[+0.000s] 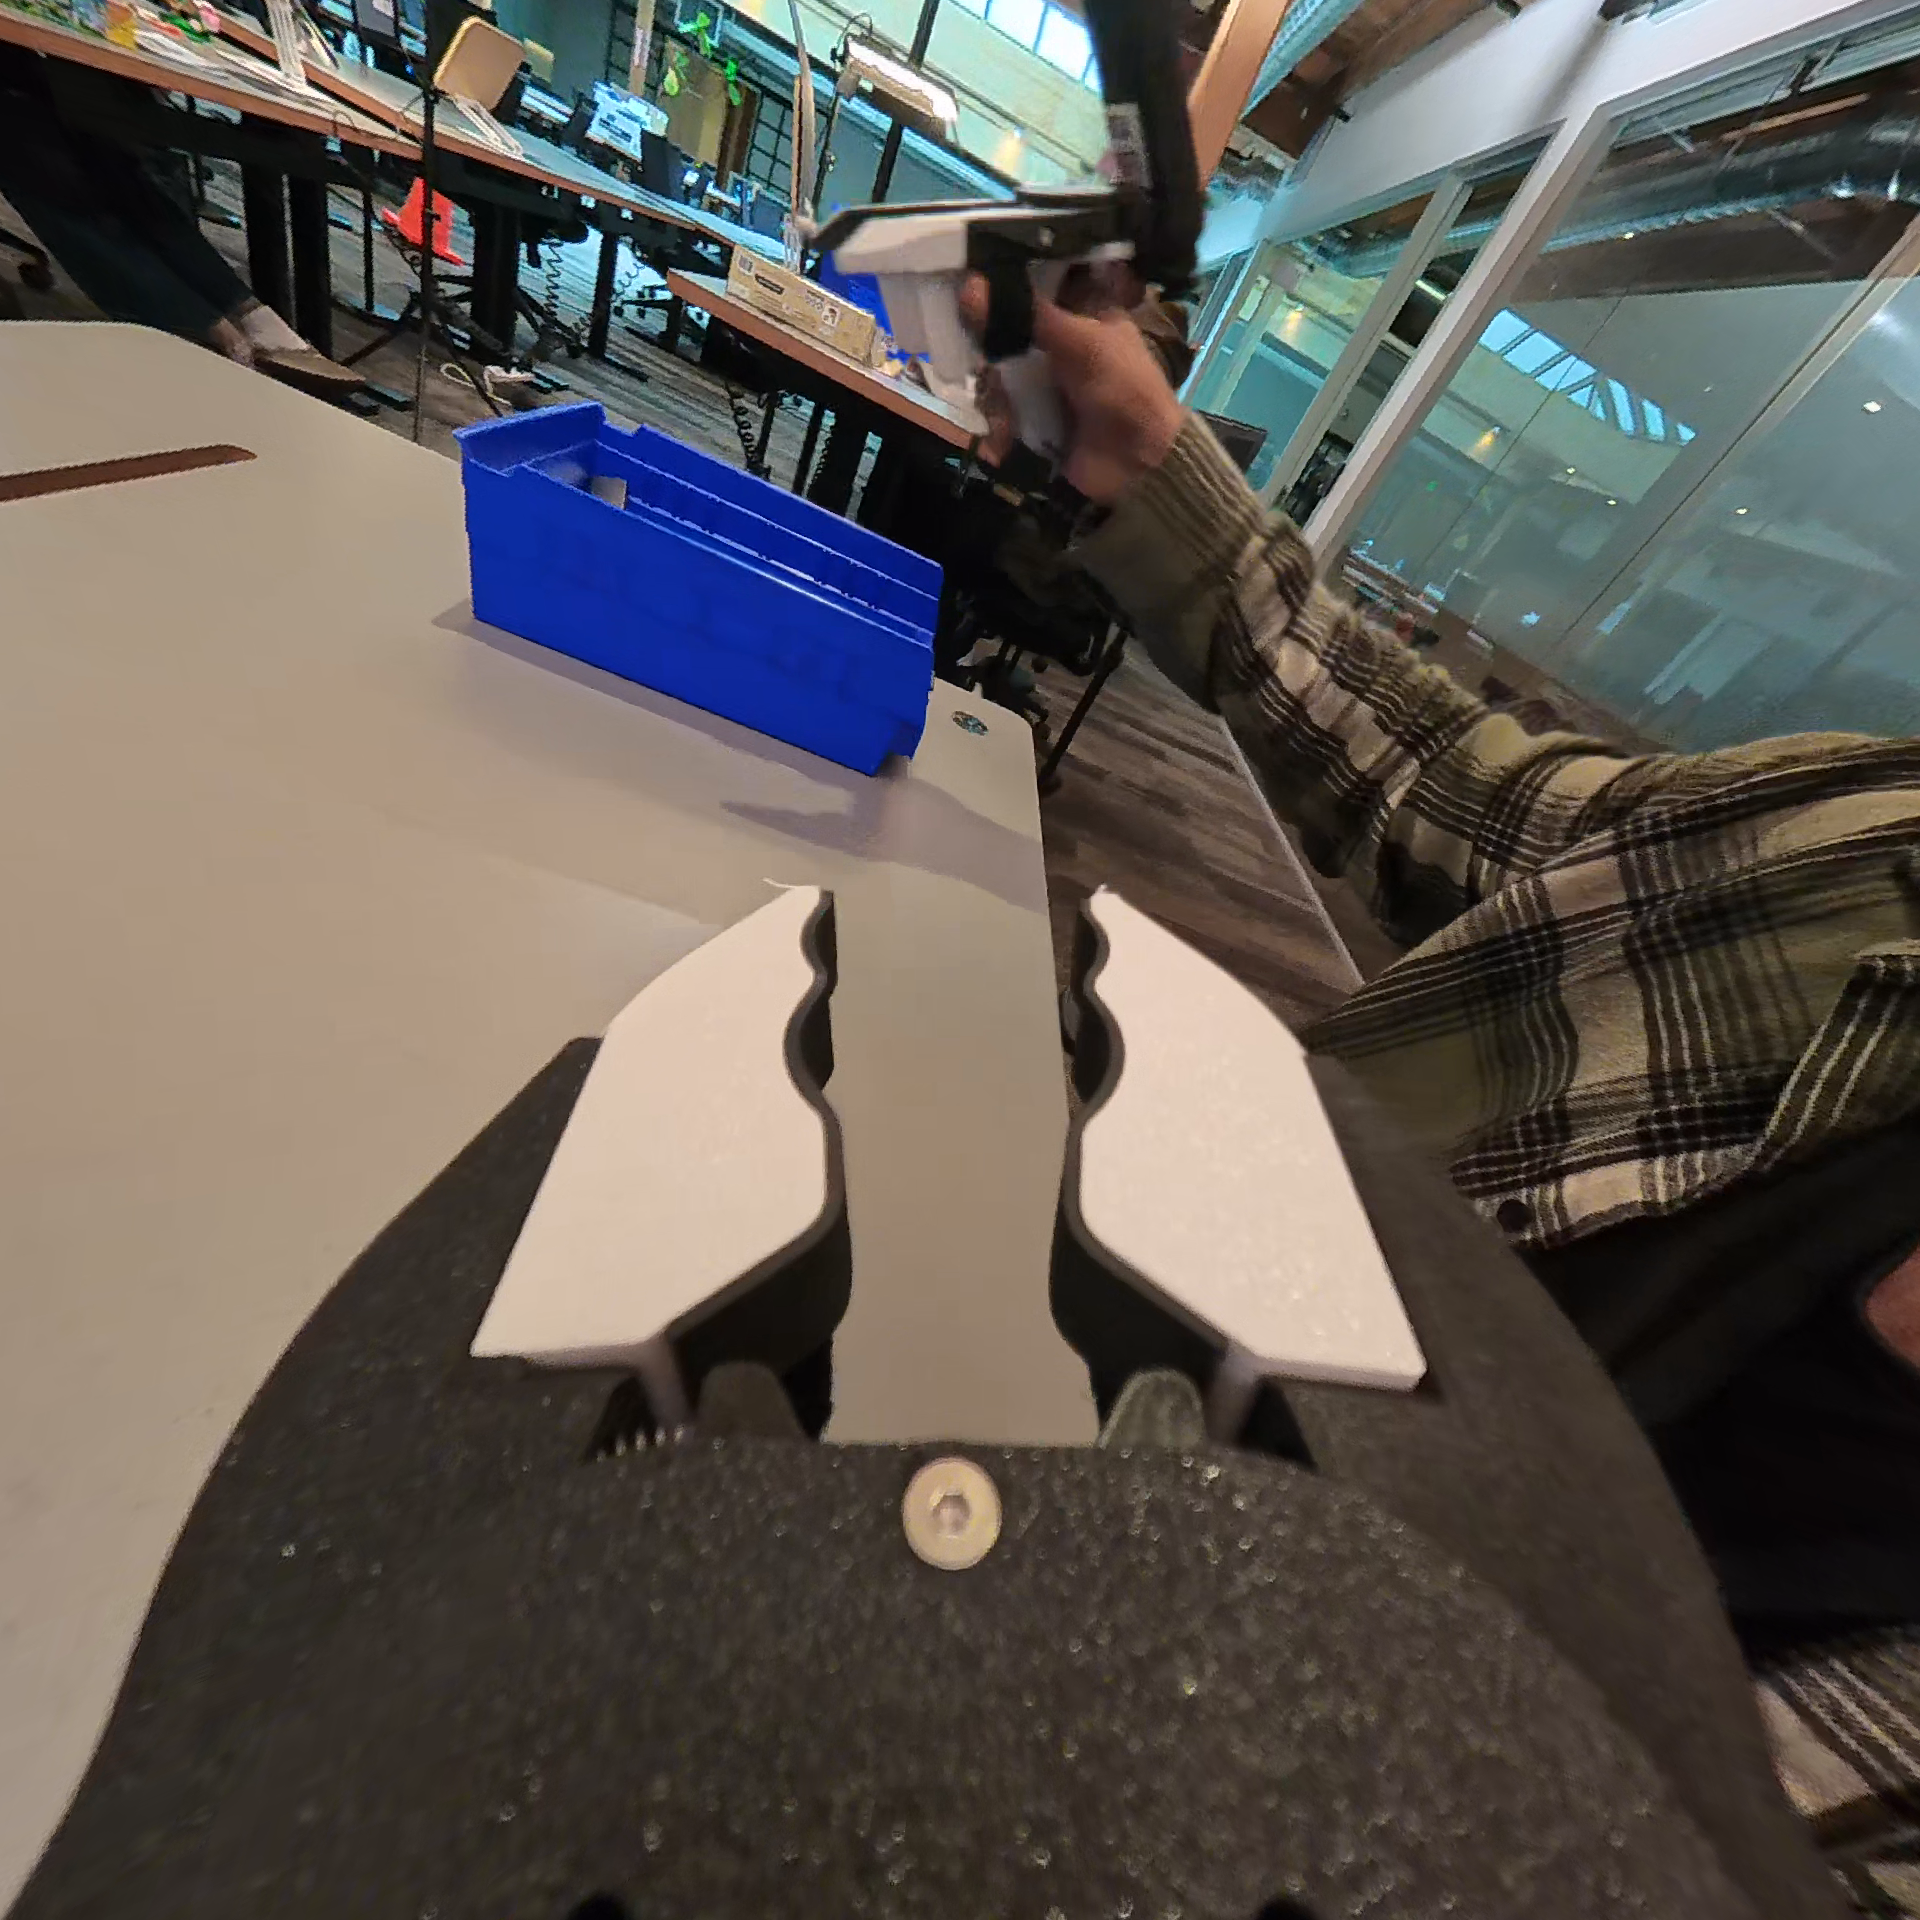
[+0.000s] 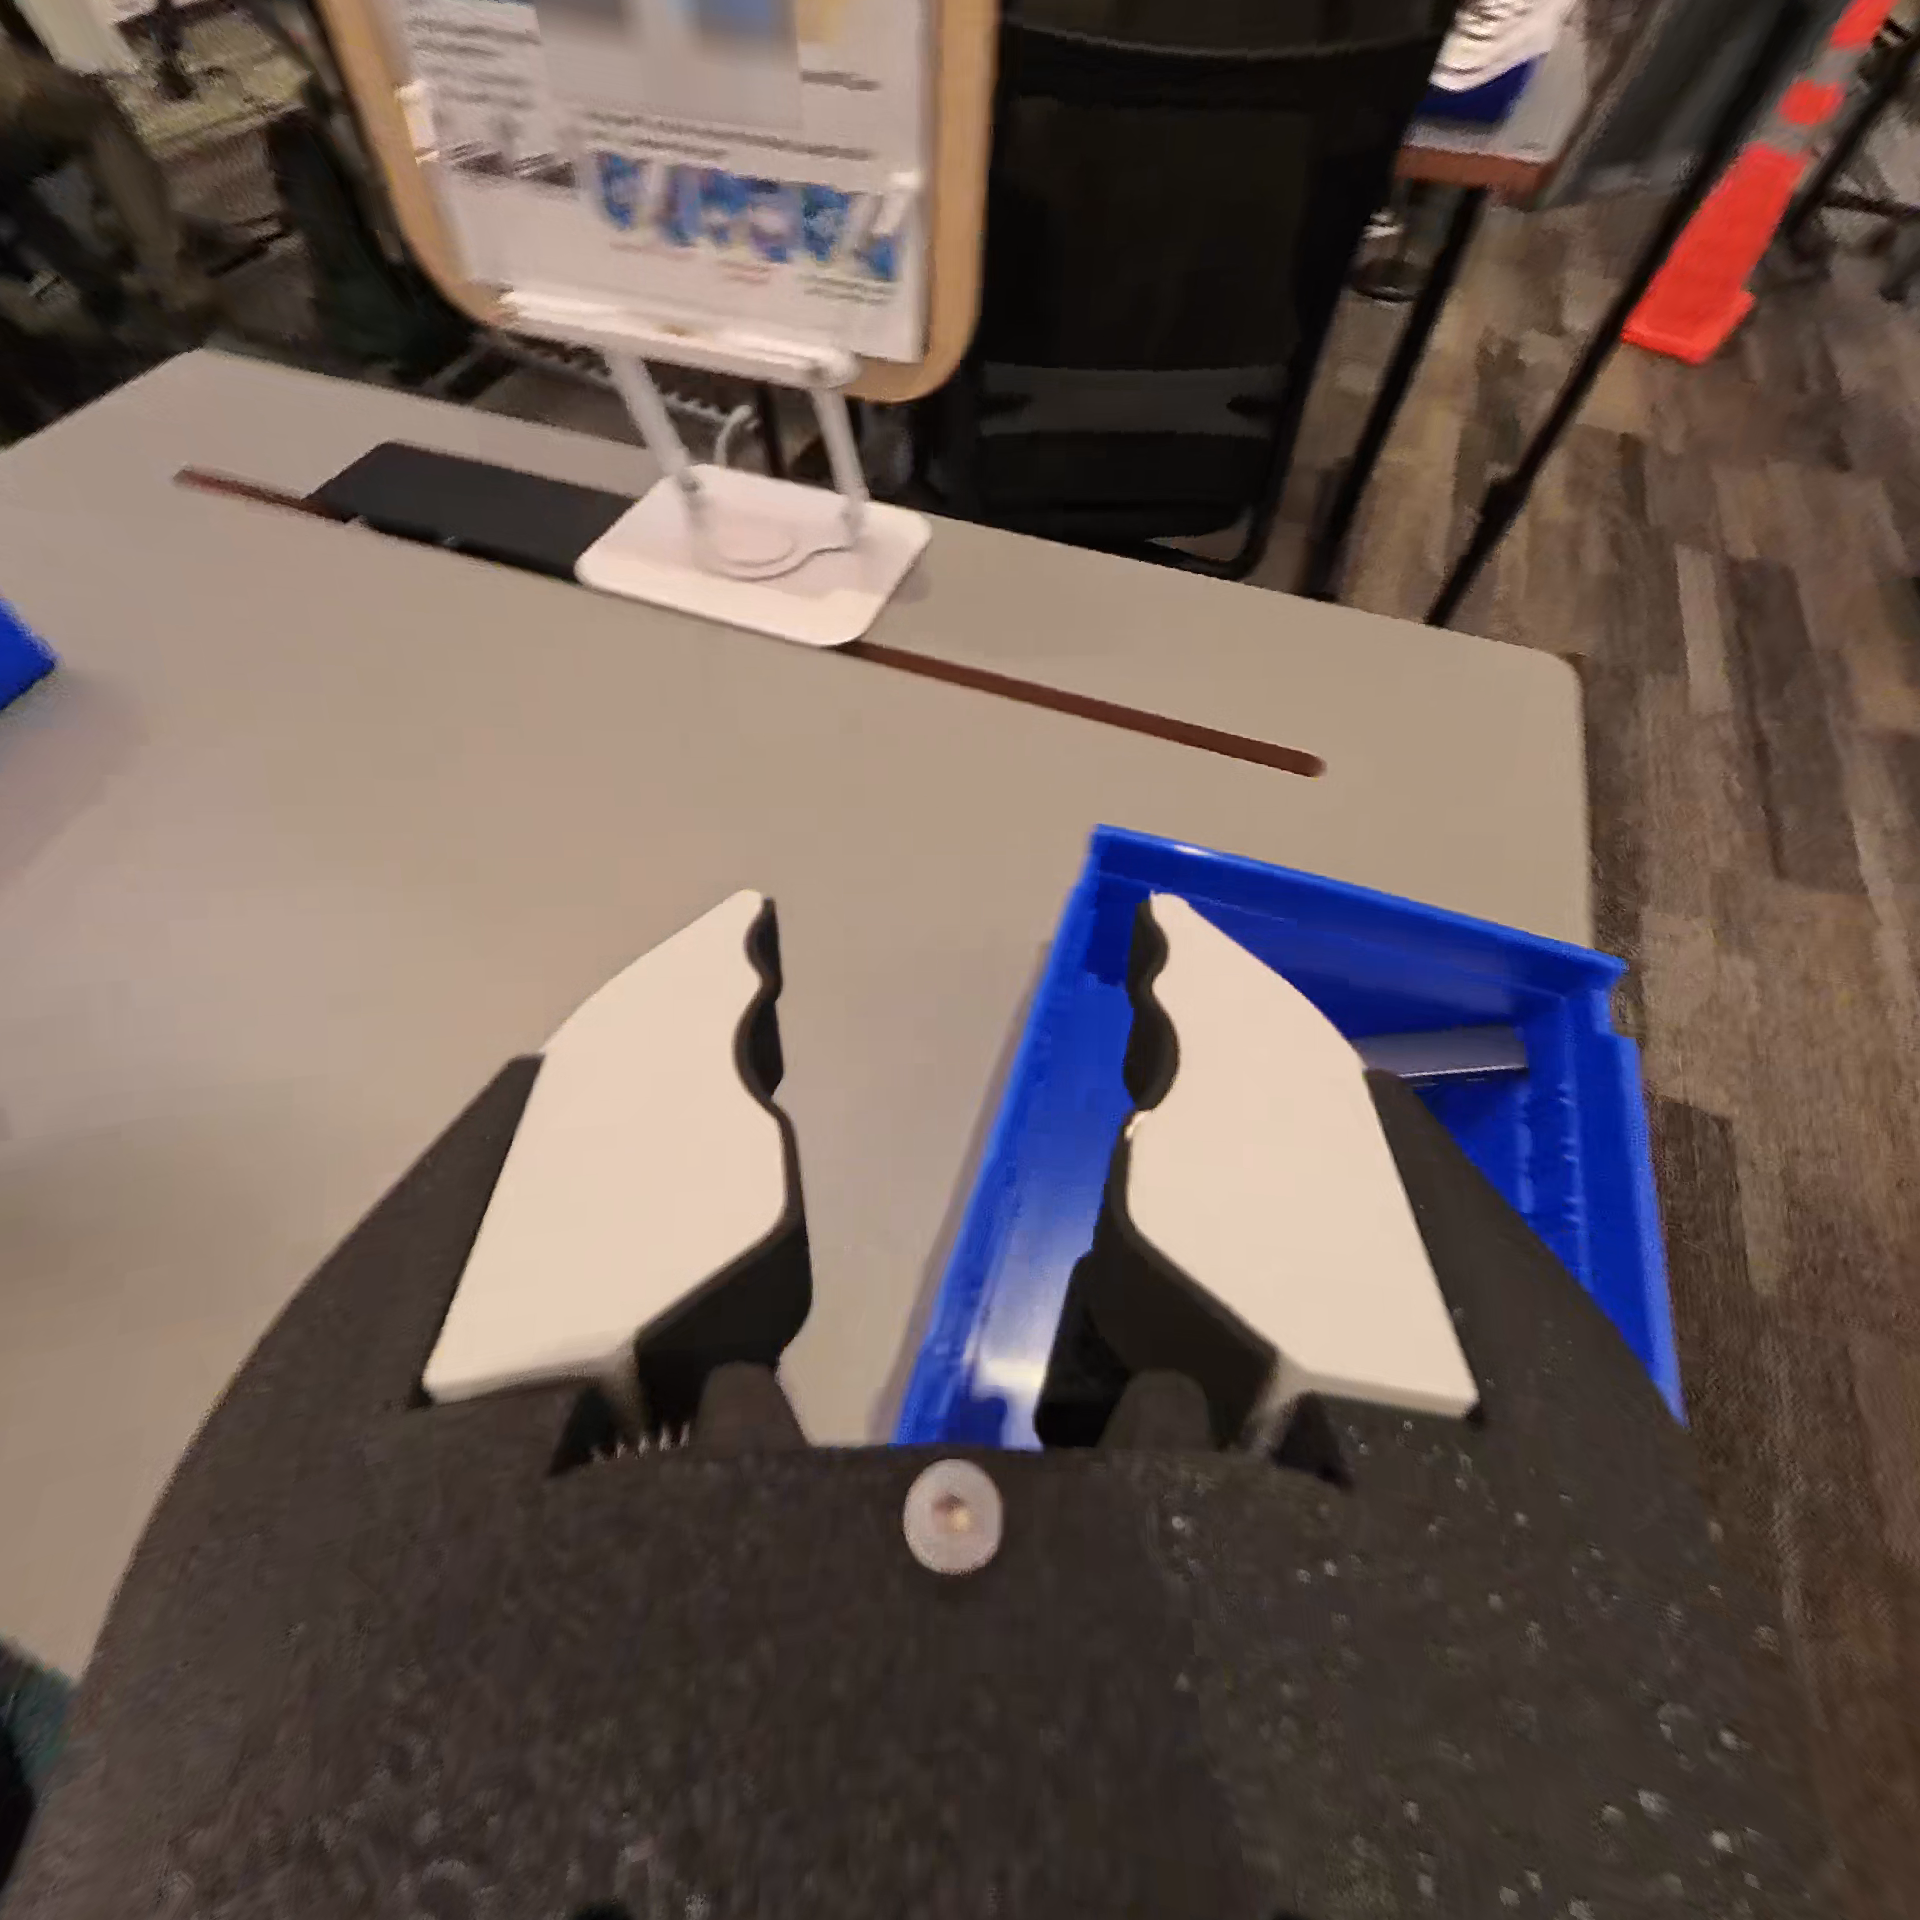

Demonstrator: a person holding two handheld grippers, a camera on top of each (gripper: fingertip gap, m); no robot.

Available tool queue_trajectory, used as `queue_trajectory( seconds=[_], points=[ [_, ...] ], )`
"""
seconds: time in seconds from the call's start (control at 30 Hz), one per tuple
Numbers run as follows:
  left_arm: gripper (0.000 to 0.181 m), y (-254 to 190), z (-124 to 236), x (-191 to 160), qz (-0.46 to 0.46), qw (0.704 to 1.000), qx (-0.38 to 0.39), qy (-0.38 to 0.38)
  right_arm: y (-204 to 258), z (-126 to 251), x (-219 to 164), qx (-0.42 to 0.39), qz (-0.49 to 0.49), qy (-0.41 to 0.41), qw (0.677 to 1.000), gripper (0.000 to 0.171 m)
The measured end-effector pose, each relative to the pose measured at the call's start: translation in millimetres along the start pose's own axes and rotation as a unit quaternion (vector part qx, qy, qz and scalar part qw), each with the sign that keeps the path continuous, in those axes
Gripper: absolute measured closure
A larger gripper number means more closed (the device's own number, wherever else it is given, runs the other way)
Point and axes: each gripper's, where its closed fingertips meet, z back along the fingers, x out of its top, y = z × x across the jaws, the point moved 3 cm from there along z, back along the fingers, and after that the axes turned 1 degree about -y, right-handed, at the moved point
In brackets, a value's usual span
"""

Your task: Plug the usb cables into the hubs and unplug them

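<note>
A blue plastic bin [image 1: 707,592] stands near the right edge of the grey table [image 1: 260,831]. It also shows in the right wrist view [image 2: 1538,1143], with a grey flat item [image 2: 1455,1051] at its far end. No USB cable or hub is clearly visible. My left gripper [image 1: 951,914] is open and empty, low over the table. My right gripper [image 2: 956,914] is open and empty, held above the bin's left wall. In the left wrist view the right gripper [image 1: 935,281] is held high in a person's hand, above the bin.
A white stand [image 2: 758,561] holding a framed sheet sits at the table's far side, next to a black flat device [image 2: 468,509]. A dark slot [image 2: 1091,717] runs across the table. A plaid sleeve [image 1: 1455,779] reaches in from the right. The table edge [image 2: 1579,831] drops to floor. One gripper's finger ends stand about 40 cm off the other's. It is some 25 cm from my right tips to the grey flat item [image 2: 1455,1051].
</note>
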Motion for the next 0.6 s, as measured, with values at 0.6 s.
queue_trajectory(
  seconds=[0.6],
  points=[
    [0.139, -18, 107, 23, -0.028, 0.983, 0.178, -0.025, 146, 14, -100, 0.157, 0.042, 0.021, 0.987, 0.113]
  ],
)
